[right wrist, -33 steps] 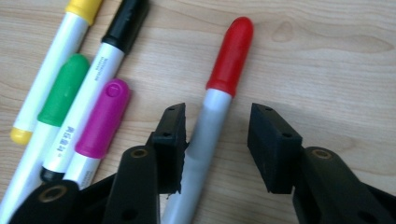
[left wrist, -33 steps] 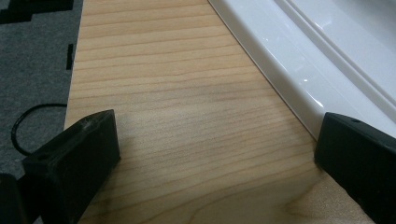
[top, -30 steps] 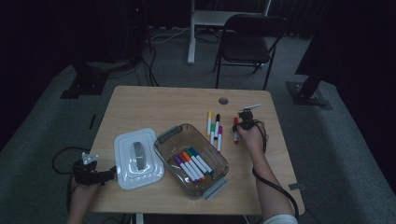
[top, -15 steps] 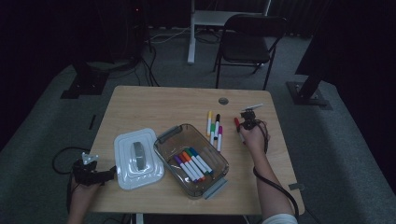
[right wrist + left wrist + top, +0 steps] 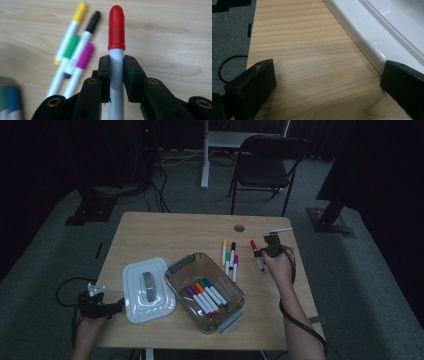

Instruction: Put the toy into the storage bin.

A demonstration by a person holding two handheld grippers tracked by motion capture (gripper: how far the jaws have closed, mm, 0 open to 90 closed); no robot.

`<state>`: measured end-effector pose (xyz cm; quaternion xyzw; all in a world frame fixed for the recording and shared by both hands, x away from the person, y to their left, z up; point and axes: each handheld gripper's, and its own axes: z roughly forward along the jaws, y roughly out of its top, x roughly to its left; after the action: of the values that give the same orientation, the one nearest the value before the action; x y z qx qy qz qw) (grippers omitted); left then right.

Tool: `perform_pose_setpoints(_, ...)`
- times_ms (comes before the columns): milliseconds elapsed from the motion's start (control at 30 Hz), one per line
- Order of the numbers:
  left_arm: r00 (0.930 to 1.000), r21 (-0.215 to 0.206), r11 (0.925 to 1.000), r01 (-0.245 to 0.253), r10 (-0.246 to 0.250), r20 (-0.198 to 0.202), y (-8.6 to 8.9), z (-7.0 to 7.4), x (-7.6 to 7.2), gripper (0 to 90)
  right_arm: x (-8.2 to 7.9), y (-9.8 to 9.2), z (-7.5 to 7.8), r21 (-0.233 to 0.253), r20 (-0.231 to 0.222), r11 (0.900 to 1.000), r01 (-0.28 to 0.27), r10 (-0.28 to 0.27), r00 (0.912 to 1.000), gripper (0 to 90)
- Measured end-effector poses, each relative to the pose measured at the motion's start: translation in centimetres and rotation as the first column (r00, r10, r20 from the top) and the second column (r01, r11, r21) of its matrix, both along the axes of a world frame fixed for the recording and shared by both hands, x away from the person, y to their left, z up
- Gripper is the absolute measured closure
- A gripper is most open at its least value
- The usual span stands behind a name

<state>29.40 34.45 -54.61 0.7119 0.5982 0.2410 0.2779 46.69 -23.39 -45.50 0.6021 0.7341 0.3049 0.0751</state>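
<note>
My right hand-held gripper is clamped on the white barrel of the red marker, cap pointing to 12 o'clock in its own view, over the desk near its right edge. Four loose markers lie at its 9 o'clock. My left hand-held gripper rests wide open at the desk's left edge, one jaw just beside the white lid.
</note>
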Motion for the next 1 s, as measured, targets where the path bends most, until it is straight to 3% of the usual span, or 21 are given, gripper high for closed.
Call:
perform_pose_setpoints(267,1.0000,-0.001,1.0000,-0.001,0.001,0.001,0.0,0.0,0.0,0.6,-2.6,2.5,3.5,0.059,0.066,0.992,-0.110,0.106,0.9921,76.9)
perform_pose_setpoints(467,1.0000,-0.001,1.0000,-0.001,0.001,0.001,0.0,0.0,0.0,0.5,-4.6,5.2,6.0,0.118,0.094,0.970,-0.212,0.202,0.9749,76.9)
perform_pose_setpoints(700,1.0000,0.000,1.0000,0.000,0.000,0.002,0.0,0.0,0.0,0.6,-6.7,8.5,7.4,0.141,0.115,0.932,-0.333,0.319,0.9408,76.9)
perform_pose_setpoints(900,1.0000,0.000,1.0000,-0.001,0.001,0.002,0.0,0.0,0.0,0.6,-8.6,11.6,6.8,0.170,0.091,0.887,-0.429,0.420,0.9031,76.9)
perform_pose_setpoints(1000,1.0000,0.000,1.0000,-0.001,0.001,0.002,0.0,0.0,0.0,0.5,-9.2,13.0,6.4,0.172,0.077,0.871,-0.461,0.454,0.8874,76.9)
